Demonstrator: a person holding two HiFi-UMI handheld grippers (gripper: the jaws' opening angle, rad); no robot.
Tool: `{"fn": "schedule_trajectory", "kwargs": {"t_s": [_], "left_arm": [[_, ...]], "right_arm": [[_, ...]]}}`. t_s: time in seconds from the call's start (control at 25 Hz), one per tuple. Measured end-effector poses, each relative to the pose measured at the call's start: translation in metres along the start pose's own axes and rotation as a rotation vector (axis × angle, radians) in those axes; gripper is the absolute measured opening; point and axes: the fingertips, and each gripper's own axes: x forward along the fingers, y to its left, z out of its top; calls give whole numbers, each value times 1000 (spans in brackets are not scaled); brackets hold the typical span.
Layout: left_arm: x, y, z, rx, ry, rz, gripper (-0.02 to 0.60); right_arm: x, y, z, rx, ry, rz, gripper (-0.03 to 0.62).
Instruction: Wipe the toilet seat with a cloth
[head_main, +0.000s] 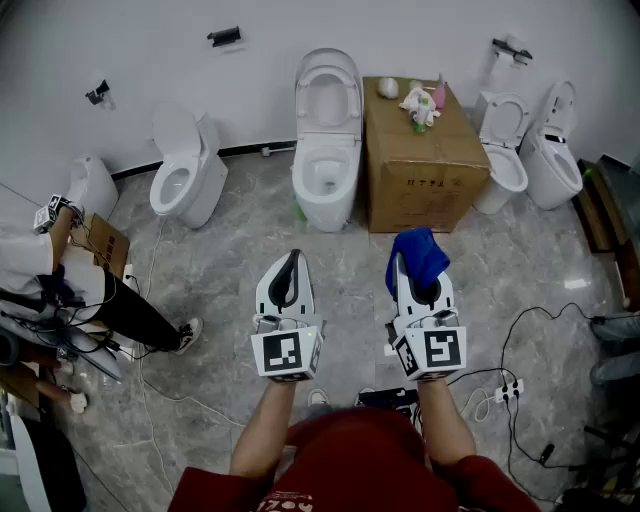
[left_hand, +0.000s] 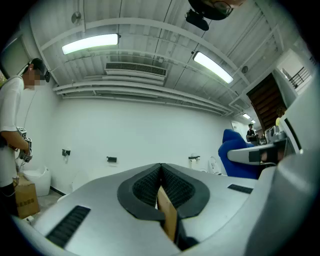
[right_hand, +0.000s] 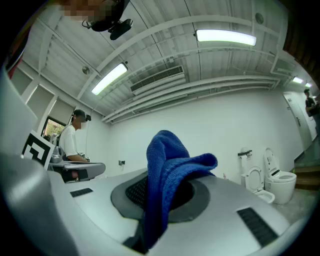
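L gripper (head_main: 291, 262): jaws pressed together, nothing btwn them, held roughly level over the grey floor (head_main: 350, 245)
R gripper (head_main: 424, 290): jaws pinching the blue cloth (head_main: 420, 252), which flops over the tips (bunched up, kinda like a hood)
Cloth: only in the R jaws, well apart from any toilet
Toilet (head_main: 327, 165): white, straight ahead by the wall, lid up, just beside a cardboard box (head_main: 425, 165)
Also: another white toilet (head_main: 185, 172) to the left, a person (head_main: 60, 285) at far left
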Motion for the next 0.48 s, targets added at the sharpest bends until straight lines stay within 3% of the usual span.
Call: {"fn": "schedule_trajectory", "kwargs": {"t_s": [0.48], "left_arm": [[37,-33,-13,21,7,22,15]], "right_arm": [[16,-41,-11,17,2,28,60]]}}
